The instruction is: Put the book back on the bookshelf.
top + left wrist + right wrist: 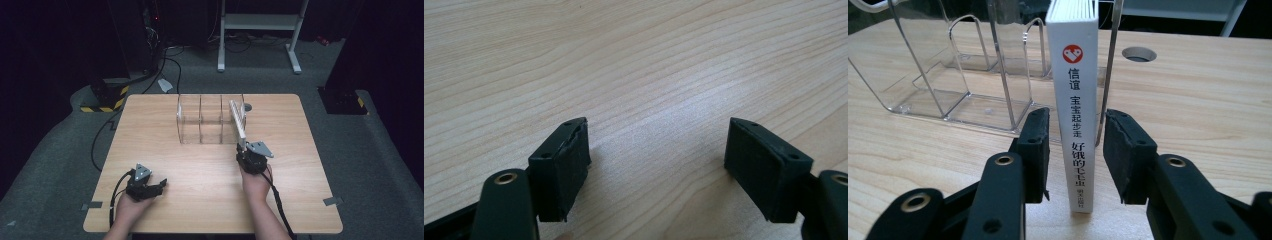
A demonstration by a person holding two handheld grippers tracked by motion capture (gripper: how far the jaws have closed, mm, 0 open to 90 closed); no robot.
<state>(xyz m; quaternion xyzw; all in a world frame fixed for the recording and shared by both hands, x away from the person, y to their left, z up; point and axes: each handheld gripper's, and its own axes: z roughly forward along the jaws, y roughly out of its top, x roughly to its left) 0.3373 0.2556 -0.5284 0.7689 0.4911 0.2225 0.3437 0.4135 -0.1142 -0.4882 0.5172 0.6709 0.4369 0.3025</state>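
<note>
the thin, stiff, light book is best gripped across its spine; right gripper jaws straddle it, gaps visible. left gripper stands wide open, empty.

We cannot tell whether the right tool's pads touch the book. The book's lower end is hidden behind that tool in the high view. The clear rack is cut off by the top edge.
</note>
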